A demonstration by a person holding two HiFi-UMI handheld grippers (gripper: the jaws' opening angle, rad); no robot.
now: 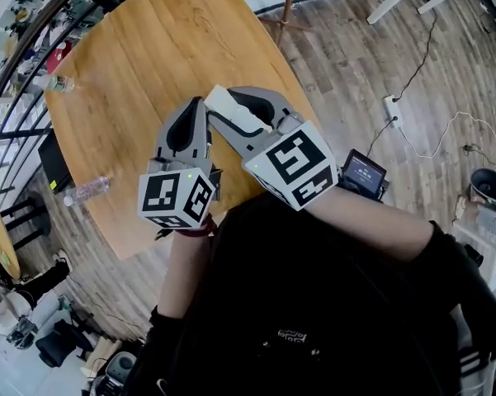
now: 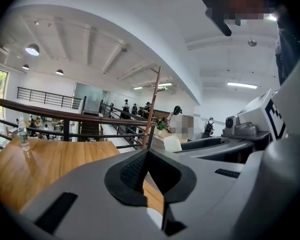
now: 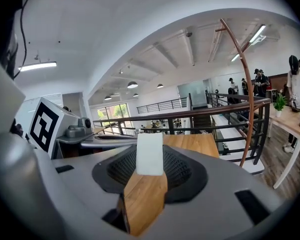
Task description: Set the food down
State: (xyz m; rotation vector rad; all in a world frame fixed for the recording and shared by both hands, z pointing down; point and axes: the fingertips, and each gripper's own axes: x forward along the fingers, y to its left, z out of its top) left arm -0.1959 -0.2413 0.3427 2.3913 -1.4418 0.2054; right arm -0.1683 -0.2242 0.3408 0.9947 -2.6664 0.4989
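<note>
In the head view both grippers hang over the round wooden table [image 1: 148, 64], close together. My right gripper [image 1: 221, 102] is shut on a white rectangular block of food [image 1: 235, 110]. In the right gripper view the block [image 3: 150, 153] stands upright between the dark pads, above the tabletop. My left gripper [image 1: 198, 107] sits just left of it, jaws shut with nothing between them; in the left gripper view its tips [image 2: 148, 152] meet. That view also shows the white block [image 2: 172, 143] and the right gripper's body to the right.
Two plastic water bottles are on the table, one upright at the far left edge [image 1: 58, 82] and one lying near the front left edge [image 1: 87, 190]. A black railing [image 3: 189, 115] runs beyond the table. A power strip [image 1: 390, 110] with cables lies on the wood floor to the right.
</note>
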